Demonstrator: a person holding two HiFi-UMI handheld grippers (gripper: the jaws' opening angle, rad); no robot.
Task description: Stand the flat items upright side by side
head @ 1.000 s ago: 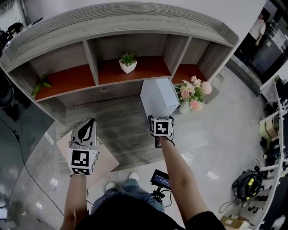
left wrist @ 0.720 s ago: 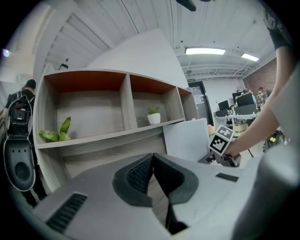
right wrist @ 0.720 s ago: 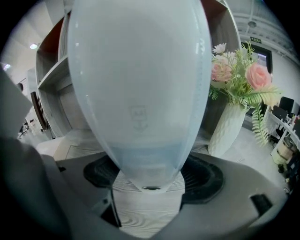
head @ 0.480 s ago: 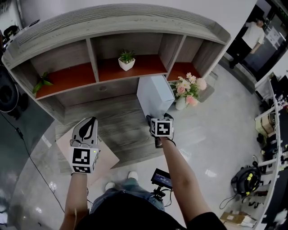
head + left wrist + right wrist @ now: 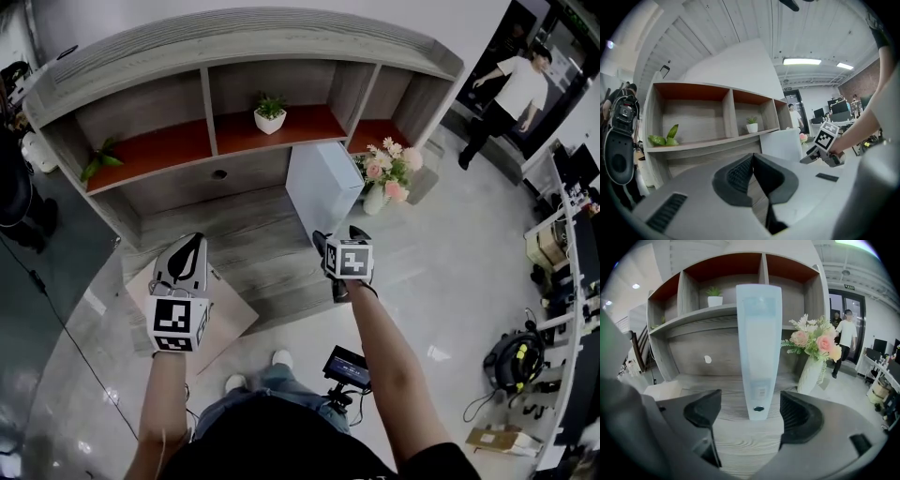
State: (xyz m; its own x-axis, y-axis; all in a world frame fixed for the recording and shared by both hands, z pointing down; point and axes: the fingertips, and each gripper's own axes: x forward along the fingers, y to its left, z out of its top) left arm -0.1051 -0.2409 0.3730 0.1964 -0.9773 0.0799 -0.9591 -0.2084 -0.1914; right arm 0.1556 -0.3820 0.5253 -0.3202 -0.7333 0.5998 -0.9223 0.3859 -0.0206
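Observation:
A white binder (image 5: 323, 187) stands upright on the grey wooden desk (image 5: 253, 253), against the shelf's lower edge. In the right gripper view its spine (image 5: 758, 348) faces me. My right gripper (image 5: 337, 236) hangs a little short of it. Its jaws have just been opening and stand open with nothing between them (image 5: 750, 404). My left gripper (image 5: 190, 248) hovers over a beige flat folder (image 5: 228, 328) lying at the desk's front left corner. Its jaws (image 5: 753, 157) are shut on nothing. The right gripper (image 5: 820, 151) also shows in the left gripper view.
A shelf unit (image 5: 234, 56) rises behind the desk, with a small potted plant (image 5: 271, 112) in its middle bay and green leaves (image 5: 101, 161) in the left bay. A vase of flowers (image 5: 384, 183) stands just right of the binder. A person (image 5: 502, 94) walks at the far right.
My right gripper has drawn back from the white binder toward me and risen; the binder stays standing alone. The left gripper has shifted slightly toward me over the beige folder.

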